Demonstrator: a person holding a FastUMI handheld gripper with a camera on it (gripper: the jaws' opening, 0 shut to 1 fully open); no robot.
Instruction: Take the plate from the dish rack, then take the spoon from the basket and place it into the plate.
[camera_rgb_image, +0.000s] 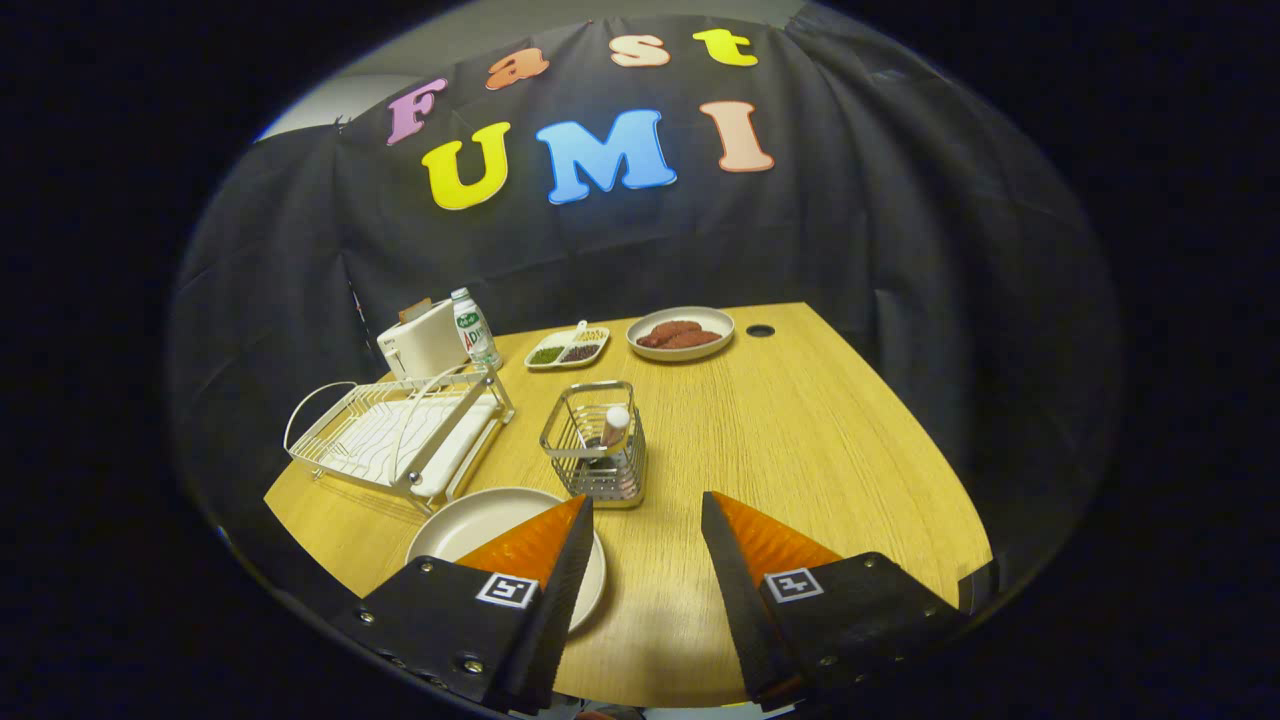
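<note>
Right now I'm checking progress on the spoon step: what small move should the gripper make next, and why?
Probably ease forward toward the wire basket and line up over the spoon handle standing in it. The plate already lies on the table beside the dish rack, and the gripper is open, holding nothing, with the basket just ahead of its fingers.

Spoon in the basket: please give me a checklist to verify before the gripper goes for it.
1. Plate out of the rack, flat on the table: ok.
2. Gripper open, holding nothing: ok.
3. Spoon standing in the basket, handle up: ok.
4. Basket just ahead of the fingers, path free: ok.
5. Plate bare for the spoon: ok on the visible part; a finger covers the rest.
6. Spoon loose in the basket: cannot tell.
</note>
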